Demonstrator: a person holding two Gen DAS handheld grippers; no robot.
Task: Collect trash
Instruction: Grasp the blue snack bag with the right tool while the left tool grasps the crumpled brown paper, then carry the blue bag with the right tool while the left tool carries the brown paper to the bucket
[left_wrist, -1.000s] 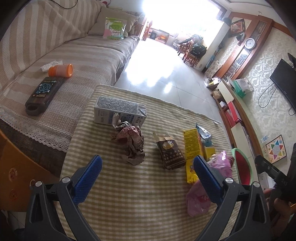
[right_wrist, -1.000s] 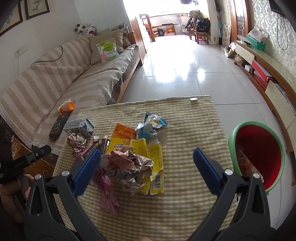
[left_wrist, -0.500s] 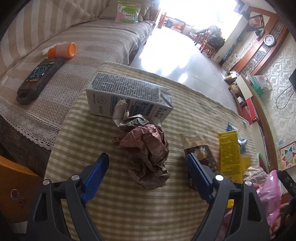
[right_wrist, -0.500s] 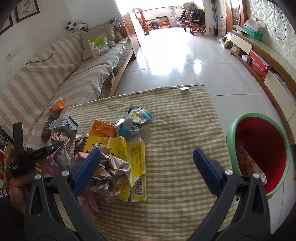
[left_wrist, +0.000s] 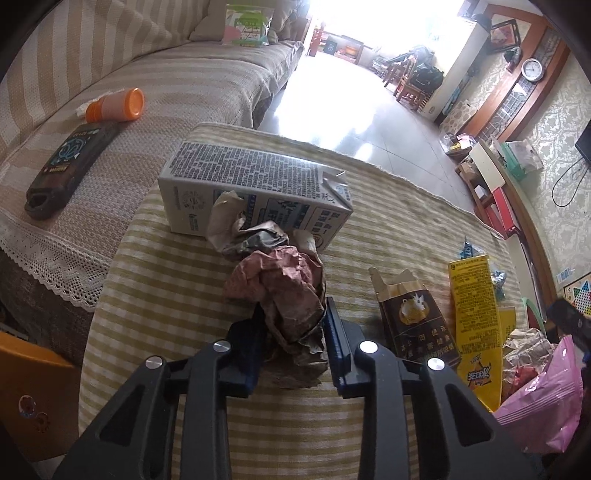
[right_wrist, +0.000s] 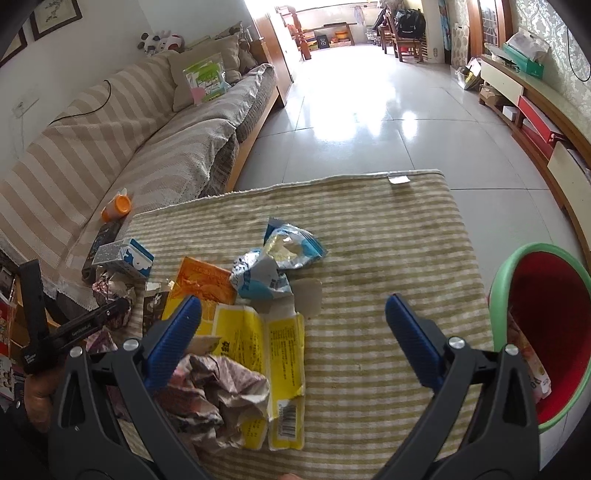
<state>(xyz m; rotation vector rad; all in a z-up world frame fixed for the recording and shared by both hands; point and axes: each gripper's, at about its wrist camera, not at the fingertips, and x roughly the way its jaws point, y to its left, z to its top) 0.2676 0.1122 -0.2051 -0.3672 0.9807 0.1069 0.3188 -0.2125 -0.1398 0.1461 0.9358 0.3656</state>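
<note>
My left gripper (left_wrist: 293, 328) is shut on a crumpled brown paper wad (left_wrist: 284, 291) that lies on the striped table cloth (left_wrist: 184, 280), just in front of a grey milk carton (left_wrist: 255, 192) on its side. A dark cigarette pack (left_wrist: 413, 317), a yellow wrapper (left_wrist: 476, 325) and a pink bag (left_wrist: 543, 402) lie to the right. My right gripper (right_wrist: 291, 325) is open and empty above the cloth (right_wrist: 369, 236), with a yellow wrapper (right_wrist: 266, 354), a crumpled paper (right_wrist: 218, 395) and a blue-white snack bag (right_wrist: 277, 262) in front of it. A red bin with a green rim (right_wrist: 546, 332) stands at the right.
A striped sofa (left_wrist: 166, 81) runs along the left, with a remote (left_wrist: 66, 162) and an orange-capped bottle (left_wrist: 114, 107) on it. Shiny tiled floor (right_wrist: 369, 122) lies beyond the table. A low TV cabinet (right_wrist: 535, 110) lines the right wall.
My left gripper moved forward to the brown paper wad and shut on it. My right gripper drifted a little to the right and stayed open.
</note>
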